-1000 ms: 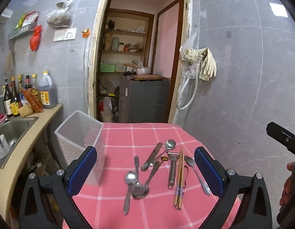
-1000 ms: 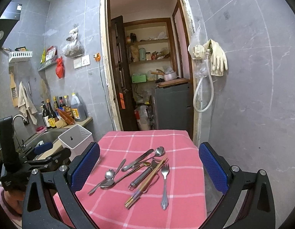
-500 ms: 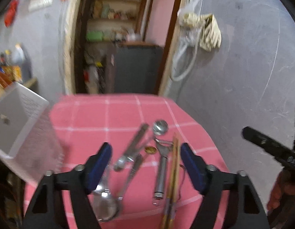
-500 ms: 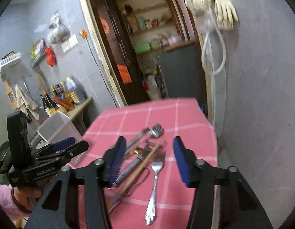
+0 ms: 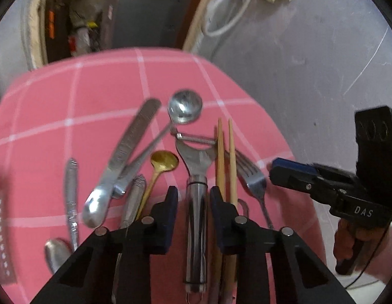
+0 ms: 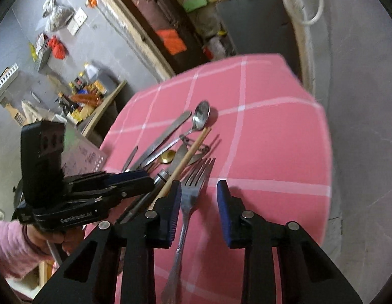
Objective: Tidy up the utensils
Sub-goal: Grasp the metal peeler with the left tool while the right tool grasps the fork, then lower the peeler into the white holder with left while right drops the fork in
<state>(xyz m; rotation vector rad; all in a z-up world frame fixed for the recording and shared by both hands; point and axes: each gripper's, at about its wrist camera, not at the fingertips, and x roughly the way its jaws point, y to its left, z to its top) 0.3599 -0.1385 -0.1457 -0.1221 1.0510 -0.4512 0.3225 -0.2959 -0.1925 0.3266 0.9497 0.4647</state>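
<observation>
Utensils lie clustered on the pink cloth (image 5: 99,116). Left gripper (image 5: 193,197), pitched down, jaws just narrowed, straddles the peeler (image 5: 196,202) handle at 12 o'clock without visible pad contact. Right gripper (image 6: 199,193) has likewise been closing around the fork (image 6: 188,202), gap remaining at 3 o'clock. Risk: the chopsticks (image 5: 225,167) touching the left gripper's right finger may be dragged or pinched together with the peeler.

**Handles lost under the fingers**

The peeler (image 5: 196,202) runs between the left gripper's fingers (image 5: 170,217) and off the frame's bottom edge. The chopsticks (image 5: 225,157) pass under the right-hand finger. The fork (image 6: 189,202) handle is cut off below the right gripper's fingers (image 6: 174,212). Background shelves are blurred.
</observation>
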